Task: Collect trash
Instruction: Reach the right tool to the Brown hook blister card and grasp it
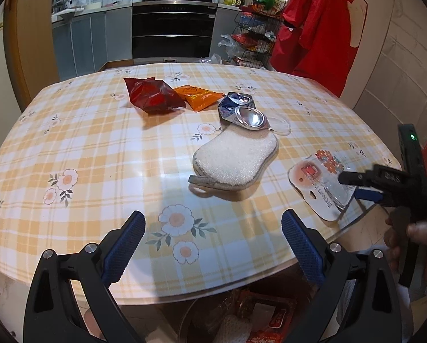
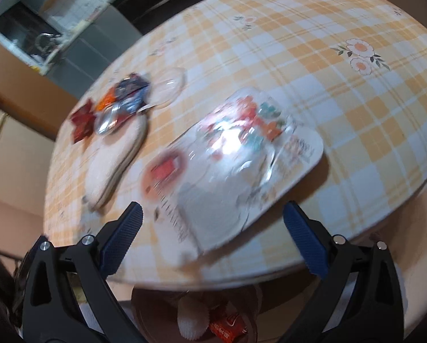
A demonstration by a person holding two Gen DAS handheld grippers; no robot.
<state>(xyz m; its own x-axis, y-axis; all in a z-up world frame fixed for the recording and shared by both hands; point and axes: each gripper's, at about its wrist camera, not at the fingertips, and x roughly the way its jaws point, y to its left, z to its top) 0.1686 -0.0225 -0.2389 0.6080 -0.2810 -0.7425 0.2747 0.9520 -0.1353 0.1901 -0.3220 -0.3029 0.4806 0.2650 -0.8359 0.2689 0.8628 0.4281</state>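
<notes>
On the checked table (image 1: 99, 148) lie a dark red wrapper (image 1: 152, 94), an orange snack packet (image 1: 199, 97), a crushed blue can (image 1: 242, 110), a clear plastic lid (image 1: 280, 124) and a blister-pack card (image 1: 319, 183) at the right edge. My left gripper (image 1: 213, 245) is open and empty over the near edge. My right gripper (image 1: 353, 185) is open at the blister pack's near side. In the right wrist view the open right gripper (image 2: 213, 240) faces the blister pack (image 2: 236, 154), with the can (image 2: 127, 97) and red wrapper (image 2: 83, 120) beyond.
A beige sponge pad (image 1: 236, 160) lies mid-table, also in the right wrist view (image 2: 116, 154). A bin with trash (image 1: 242, 320) sits under the table's near edge. A wire rack (image 1: 256, 28) and red cloth (image 1: 322, 23) stand behind the table.
</notes>
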